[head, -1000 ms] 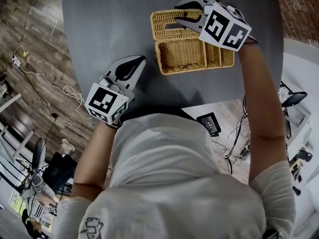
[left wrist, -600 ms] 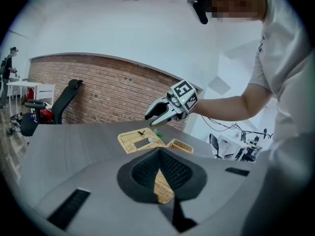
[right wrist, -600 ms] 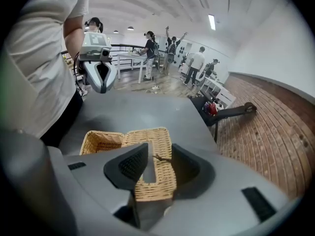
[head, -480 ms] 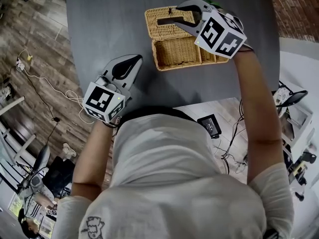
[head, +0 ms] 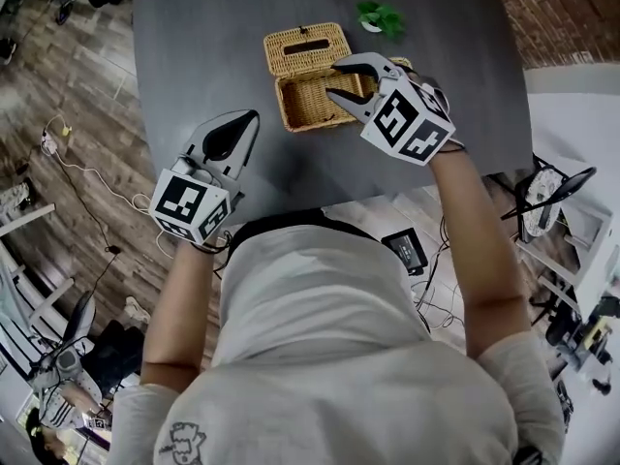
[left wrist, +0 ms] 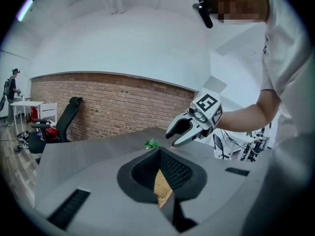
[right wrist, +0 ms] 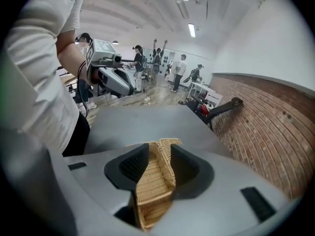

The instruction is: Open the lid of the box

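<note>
On the dark grey worktop (head: 194,46), the wicker box (head: 308,109) stands at centre with its interior exposed. Its lid (head: 305,45) is thrown back at 12 o'clock of the body, slot uppermost, and nothing holds it.

Change noted: a second ago the right tool (head: 334,79) reached over to the lid at the far side of the box. It has since been drawn back toward the person and now hangs over the open body, toward the box's 3 o'clock end, clear of the lid. Its jaws stand apart and are closing slightly. The right gripper view shows wicker in the gap between them, but the pads do not appear to press on it, so I read no grip.

The left tool (head: 250,119) has kept its station at 8 o'clock of the box, well apart from it. Its jaws are pressed together and pinch nothing. The sliver of wicker seen through them in the left gripper view is the box beyond.

A small green plant (head: 380,15) sits at 1 o'clock of the box, untouched.

Assessment: the lid has stayed open after release, so the opening appears complete. What remains, in my judgement, is only to take the right tool clear without catching the rim or knocking the lid forward.
</note>
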The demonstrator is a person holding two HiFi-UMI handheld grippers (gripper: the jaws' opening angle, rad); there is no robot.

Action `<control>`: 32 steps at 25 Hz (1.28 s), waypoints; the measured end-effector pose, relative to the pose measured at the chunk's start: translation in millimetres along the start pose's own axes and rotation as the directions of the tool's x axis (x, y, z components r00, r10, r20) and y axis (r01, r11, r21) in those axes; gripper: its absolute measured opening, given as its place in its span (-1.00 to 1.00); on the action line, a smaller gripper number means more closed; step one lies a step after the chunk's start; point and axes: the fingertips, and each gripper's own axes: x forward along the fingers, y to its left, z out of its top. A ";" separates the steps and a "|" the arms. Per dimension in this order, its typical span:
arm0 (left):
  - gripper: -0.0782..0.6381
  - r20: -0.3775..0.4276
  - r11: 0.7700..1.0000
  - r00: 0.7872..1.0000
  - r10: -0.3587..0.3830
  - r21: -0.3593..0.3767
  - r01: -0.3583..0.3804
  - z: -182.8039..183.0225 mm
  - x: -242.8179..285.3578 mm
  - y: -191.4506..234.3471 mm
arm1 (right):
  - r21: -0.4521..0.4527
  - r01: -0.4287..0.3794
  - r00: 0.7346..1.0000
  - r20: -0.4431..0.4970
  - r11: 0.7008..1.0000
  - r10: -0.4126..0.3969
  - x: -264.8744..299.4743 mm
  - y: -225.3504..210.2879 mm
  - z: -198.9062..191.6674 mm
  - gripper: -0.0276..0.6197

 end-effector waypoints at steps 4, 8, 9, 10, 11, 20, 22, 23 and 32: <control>-0.75 0.035 0.999 0.999 0.016 0.027 -0.017 16.4 -17.1 -18.4 | 0.063 0.062 0.992 0.104 0.996 -0.068 -27.3 22.2 19.7 -0.50; -0.75 0.075 0.999 0.997 0.035 0.032 -0.038 27.4 -31.7 -39.8 | 0.116 0.104 0.971 0.205 0.988 -0.127 -54.8 49.2 37.0 -0.57; -0.75 0.085 0.999 0.996 0.037 0.034 -0.040 30.1 -35.1 -45.6 | 0.127 0.112 0.964 0.228 0.986 -0.139 -61.0 55.5 42.4 -0.59; -0.75 0.094 0.999 0.995 0.037 0.037 -0.040 32.7 -38.1 -51.0 | 0.135 0.119 0.956 0.250 0.984 -0.150 -66.9 61.3 48.2 -0.61; -0.75 0.101 0.998 0.994 0.034 0.041 -0.039 35.1 -40.4 -56.0 | 0.143 0.124 0.949 0.272 0.982 -0.159 -72.5 66.4 54.1 -0.63; -0.75 0.134 0.995 0.991 -0.009 0.101 -0.005 59.7 -61.4 -76.6 | 0.284 0.095 0.890 0.404 0.954 -0.209 -114.8 100.0 90.1 -0.78; -0.75 0.145 0.994 0.989 -0.014 0.108 -0.001 68.2 -69.7 -77.7 | 0.272 0.102 0.888 0.408 0.957 -0.211 -118.4 105.7 99.2 -0.79; -0.75 0.151 0.993 0.988 -0.018 0.114 0.001 71.6 -74.3 -77.6 | 0.270 0.107 0.884 0.414 0.957 -0.216 -119.1 107.4 103.8 -0.81; -0.75 0.156 0.992 0.987 -0.027 0.129 0.007 59.9 -140.3 -72.1 | 0.259 0.110 0.885 0.414 0.960 -0.213 -112.5 144.4 138.7 -0.90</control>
